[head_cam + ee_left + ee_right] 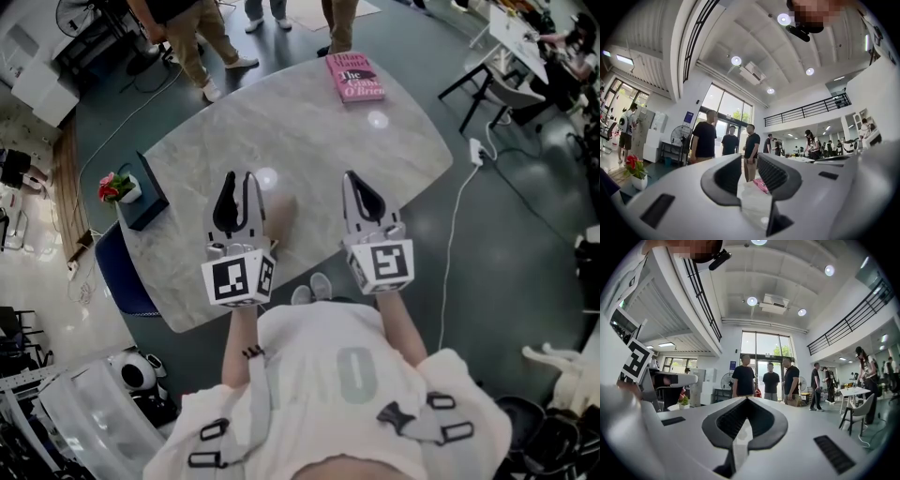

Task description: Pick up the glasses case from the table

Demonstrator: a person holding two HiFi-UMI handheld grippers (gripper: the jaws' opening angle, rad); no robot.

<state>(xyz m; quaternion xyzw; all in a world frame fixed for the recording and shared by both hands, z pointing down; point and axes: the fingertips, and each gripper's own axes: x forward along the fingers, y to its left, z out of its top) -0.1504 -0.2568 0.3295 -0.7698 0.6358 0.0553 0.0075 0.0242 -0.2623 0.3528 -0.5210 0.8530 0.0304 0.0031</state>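
The head view shows both grippers level over the near half of the grey marble table. My left gripper has its jaws a little apart, with only pale tabletop in the gap. A small beige oblong lies on the table just right of the left jaws; it may be the glasses case, but it is too blurred to be sure. My right gripper has its tips together and nothing in them.
A pink book lies at the table's far edge. A dark box with a small flower pot sits at the left edge. Several people stand beyond the table. A white cable runs across the floor to the right.
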